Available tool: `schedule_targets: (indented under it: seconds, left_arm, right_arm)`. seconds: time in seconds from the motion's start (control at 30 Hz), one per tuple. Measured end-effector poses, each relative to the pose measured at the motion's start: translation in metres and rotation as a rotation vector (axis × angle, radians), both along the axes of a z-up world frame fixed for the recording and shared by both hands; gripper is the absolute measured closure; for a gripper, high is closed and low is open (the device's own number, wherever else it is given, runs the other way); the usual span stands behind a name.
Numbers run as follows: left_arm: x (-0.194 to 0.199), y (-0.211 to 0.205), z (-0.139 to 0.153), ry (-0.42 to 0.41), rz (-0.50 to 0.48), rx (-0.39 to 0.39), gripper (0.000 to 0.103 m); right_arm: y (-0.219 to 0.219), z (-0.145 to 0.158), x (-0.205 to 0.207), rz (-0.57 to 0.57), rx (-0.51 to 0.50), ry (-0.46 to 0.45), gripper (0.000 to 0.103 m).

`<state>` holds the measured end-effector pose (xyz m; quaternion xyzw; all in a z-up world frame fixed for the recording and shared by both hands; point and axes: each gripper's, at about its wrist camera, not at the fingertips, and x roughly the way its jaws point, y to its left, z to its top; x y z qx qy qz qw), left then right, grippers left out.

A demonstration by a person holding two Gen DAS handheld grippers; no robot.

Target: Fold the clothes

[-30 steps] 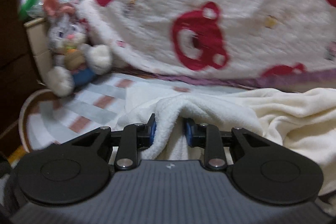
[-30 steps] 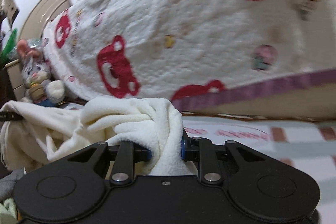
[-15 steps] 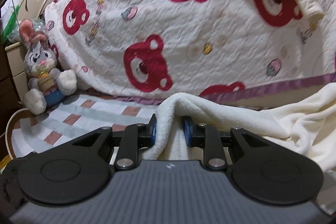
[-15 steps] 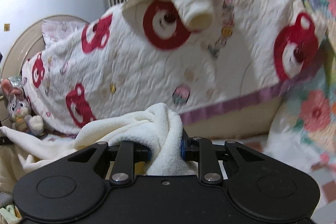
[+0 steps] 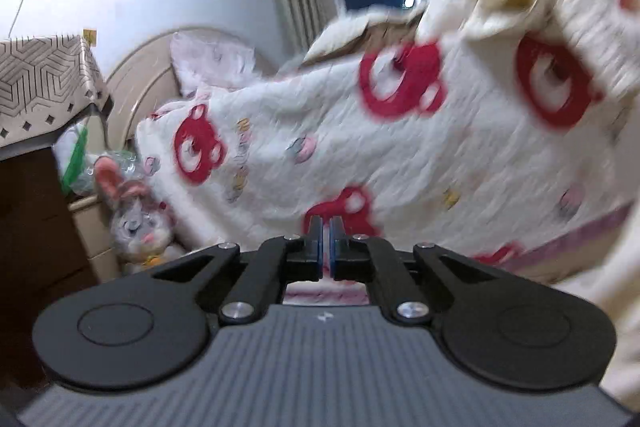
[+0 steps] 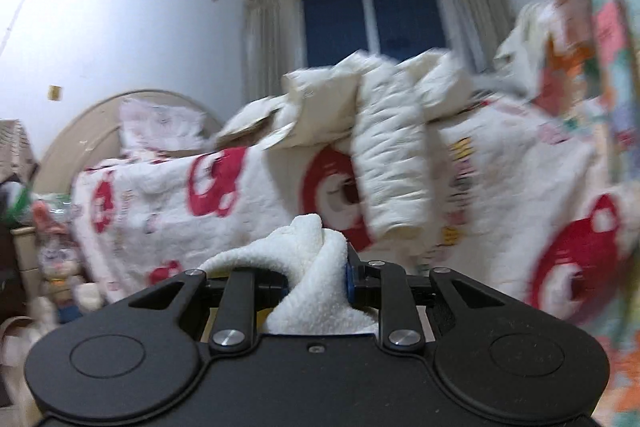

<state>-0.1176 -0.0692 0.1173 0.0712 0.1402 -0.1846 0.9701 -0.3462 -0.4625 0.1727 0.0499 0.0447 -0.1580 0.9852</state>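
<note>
The right hand-held gripper [image 6: 318, 273] pinches a bunched fold of cream fleece garment [image 6: 308, 267]. The left hand-held gripper [image 5: 326, 241] is nearly closed, with nothing between its pads. Beyond lies a bear-print quilt [image 5: 360, 155], then a dark window [image 6: 372, 23].

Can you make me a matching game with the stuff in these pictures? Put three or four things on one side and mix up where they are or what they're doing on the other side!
Things:
1. left claw
2. right claw
3. bunny toy
4. puffy cream jacket

Places or states:
A. draped on top of the bear quilt
B. shut with nothing in it
C. sitting on the floor-side left, next to the quilt's edge
D. shut on the fluffy cream cloth

Pairs: 1-B, 2-D, 3-C, 4-A
</note>
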Motion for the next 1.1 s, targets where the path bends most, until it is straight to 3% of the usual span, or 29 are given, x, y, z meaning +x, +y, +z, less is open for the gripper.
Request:
schedule_targets:
  seconds: [0.1,0.2,0.27,0.33,0.4,0.47,0.5,0.6,0.63,0.67,0.73,0.93,1.1]
  left_arm:
    - [0.036,0.015,-0.025,0.186,-0.008,-0.006,0.1]
    - [0.039,0.008,-0.068,0.301,-0.047,0.045,0.097]
    - [0.035,-0.002,-0.095,0.373,-0.094,0.066,0.093]
    - [0.036,-0.017,-0.117,0.45,-0.156,0.059,0.08]
    - [0.037,-0.038,-0.13,0.505,-0.227,0.041,0.073]
    - [0.036,-0.057,-0.135,0.55,-0.301,0.017,0.067]
    - [0.036,-0.066,-0.138,0.579,-0.341,-0.002,0.059]
    - [0.034,-0.09,-0.145,0.644,-0.421,-0.065,0.056]
    - [0.031,-0.095,-0.146,0.649,-0.434,-0.067,0.055]
    - [0.026,-0.099,-0.147,0.65,-0.446,-0.061,0.055]
    - [0.016,-0.107,-0.149,0.649,-0.47,-0.036,0.051]
    - [-0.009,-0.115,-0.157,0.651,-0.533,0.148,0.047]
    - [-0.008,-0.117,-0.168,0.719,-0.556,0.158,0.042]
  right_arm:
    - [-0.011,-0.041,0.064,0.012,0.047,0.13,0.075]
    - [-0.01,-0.086,0.119,-0.01,0.068,0.211,0.075]
    - [-0.009,-0.096,0.142,-0.003,0.112,0.199,0.075]
    - [-0.008,-0.106,0.164,0.003,0.157,0.188,0.075]
    - [-0.007,-0.116,0.186,0.01,0.202,0.176,0.075]
    - [0.0,-0.11,0.203,0.039,0.219,0.152,0.075]
    - [0.003,-0.104,0.209,0.058,0.222,0.143,0.074]
    - [0.005,-0.099,0.237,0.179,0.213,0.241,0.06]
    - [0.005,-0.104,0.243,0.192,0.208,0.294,0.05]
    - [0.005,-0.111,0.245,0.178,0.203,0.344,0.044]
    - [0.005,-0.126,0.234,0.139,0.21,0.392,0.043]
    - [-0.014,-0.173,0.153,0.068,0.35,0.4,0.04]
    - [-0.02,-0.211,0.092,0.045,0.453,0.467,0.038]
